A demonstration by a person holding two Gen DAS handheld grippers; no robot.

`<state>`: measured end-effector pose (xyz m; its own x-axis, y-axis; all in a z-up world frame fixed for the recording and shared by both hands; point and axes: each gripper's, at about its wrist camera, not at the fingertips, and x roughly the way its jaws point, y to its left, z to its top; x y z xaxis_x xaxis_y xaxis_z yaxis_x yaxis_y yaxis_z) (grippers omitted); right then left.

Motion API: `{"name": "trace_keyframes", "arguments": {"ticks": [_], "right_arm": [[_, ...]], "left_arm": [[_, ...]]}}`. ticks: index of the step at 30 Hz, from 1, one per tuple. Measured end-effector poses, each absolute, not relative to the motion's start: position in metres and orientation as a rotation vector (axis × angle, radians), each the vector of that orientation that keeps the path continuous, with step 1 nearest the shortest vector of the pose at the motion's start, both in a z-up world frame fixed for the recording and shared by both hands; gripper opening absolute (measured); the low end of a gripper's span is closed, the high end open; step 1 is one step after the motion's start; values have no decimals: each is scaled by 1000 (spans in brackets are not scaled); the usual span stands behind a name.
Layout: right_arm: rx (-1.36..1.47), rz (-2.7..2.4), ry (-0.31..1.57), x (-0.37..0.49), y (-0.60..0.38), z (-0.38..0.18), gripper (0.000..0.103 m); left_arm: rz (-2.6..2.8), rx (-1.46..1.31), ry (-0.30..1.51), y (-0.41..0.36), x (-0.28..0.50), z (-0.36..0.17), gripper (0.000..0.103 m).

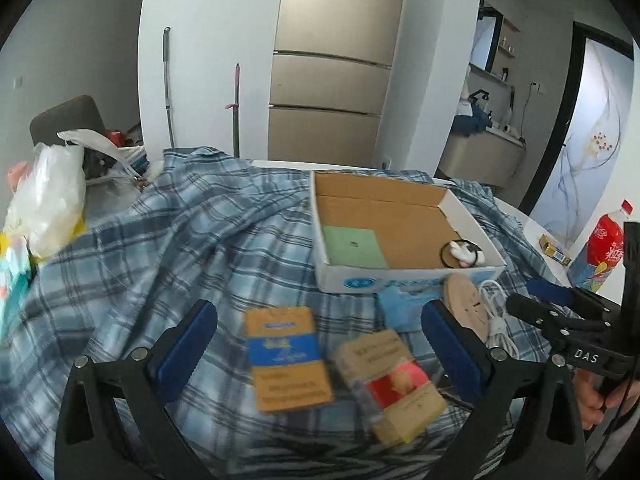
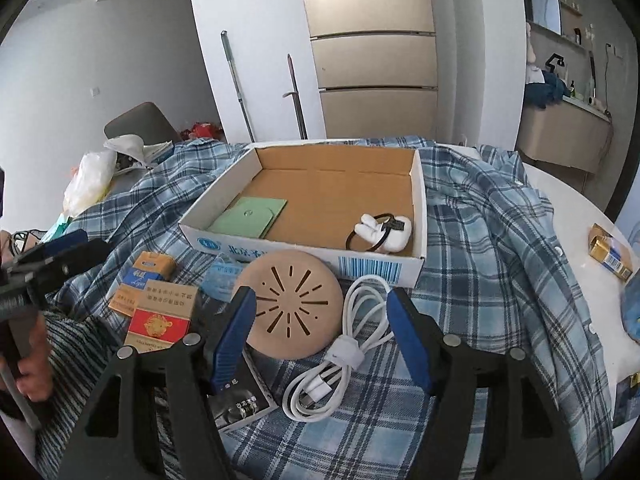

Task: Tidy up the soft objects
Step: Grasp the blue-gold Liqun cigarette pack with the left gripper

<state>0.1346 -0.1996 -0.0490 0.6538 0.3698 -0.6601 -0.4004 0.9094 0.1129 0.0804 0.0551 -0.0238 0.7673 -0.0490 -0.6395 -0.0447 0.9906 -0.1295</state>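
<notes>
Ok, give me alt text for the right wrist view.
The open right gripper hovers over a coiled white cable and a round slotted disc on a blue plaid shirt, before a shallow cardboard box.

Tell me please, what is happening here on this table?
A person holds a tool in each hand over a plaid shirt. Both tools are open and hold nothing. The left tool hovers above two small packs; the right tool is above a round disc and a white cable. The cardboard box already contains a green card and a hair tie.
</notes>
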Motion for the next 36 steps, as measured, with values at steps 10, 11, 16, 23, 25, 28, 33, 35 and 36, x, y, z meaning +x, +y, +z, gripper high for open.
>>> {"name": "trace_keyframes", "arguments": {"ticks": [10,11,16,23,25,28,33,35,36], "right_arm": [[-75,441,793,157,-173,-34,67],[-60,468,804,160,-171,-33,67],[-63,521,770,163,-160,-37,67],[-65,508,787,165,-163,-63,68],[-61,512,775,163,-165,-61,68],[-63,520,748,158,-166,-58,68],[-88,523,755,157,-162,-61,68],[-97,520,754,157,-161,-62,68],[-100,519,753,156,-161,-62,68]], "left_arm": [[-36,-158,831,63,101,-51,103],[-43,-157,839,63,103,-54,102],[-43,-177,907,64,112,-69,92],[-18,-238,947,76,115,-80,86],[-4,-251,953,79,115,-81,86],[-8,-260,967,81,115,-84,82],[-14,-296,986,84,117,-89,74],[-22,-310,976,86,116,-88,74],[-20,-315,976,87,115,-88,74]]}}
